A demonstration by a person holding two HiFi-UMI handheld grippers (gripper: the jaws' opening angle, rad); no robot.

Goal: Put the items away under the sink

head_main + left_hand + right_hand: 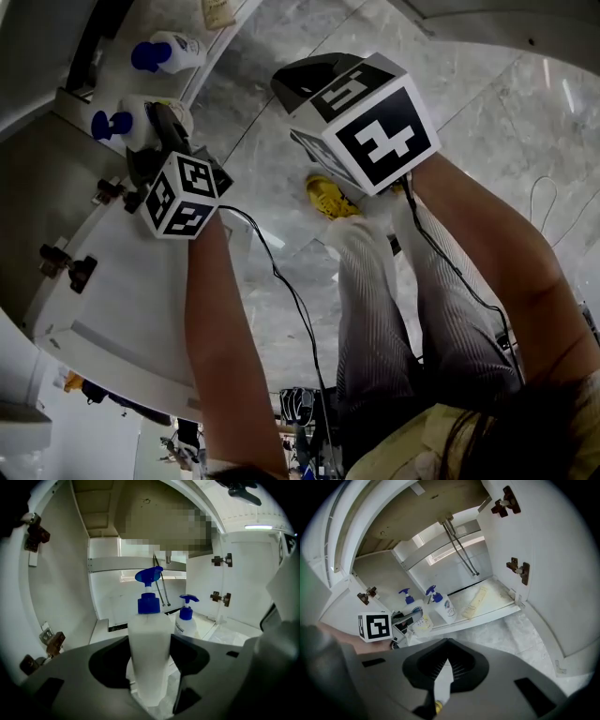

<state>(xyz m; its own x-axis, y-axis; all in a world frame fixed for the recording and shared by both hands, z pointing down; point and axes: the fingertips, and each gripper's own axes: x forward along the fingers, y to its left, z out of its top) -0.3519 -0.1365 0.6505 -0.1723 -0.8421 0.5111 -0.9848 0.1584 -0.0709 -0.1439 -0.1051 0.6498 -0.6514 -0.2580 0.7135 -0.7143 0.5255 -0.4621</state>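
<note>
The left forearm (pixel 220 328) and right forearm (pixel 506 253) stretch forward, bare. The left gripper (pixel 149 663) clamps a spray bottle (pixel 150 630) upright between its jaws. The right gripper (pixel 447 643) hangs alongside with its jaws pressed together, tips touching, holding nothing.

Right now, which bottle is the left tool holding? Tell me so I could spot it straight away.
Look into the open white cabinet. At its front, the left tool is shut on a white spray bottle. Its blue trigger head sets it apart from the white pump bottle standing further in, which has a blue push-down top instead.
</note>
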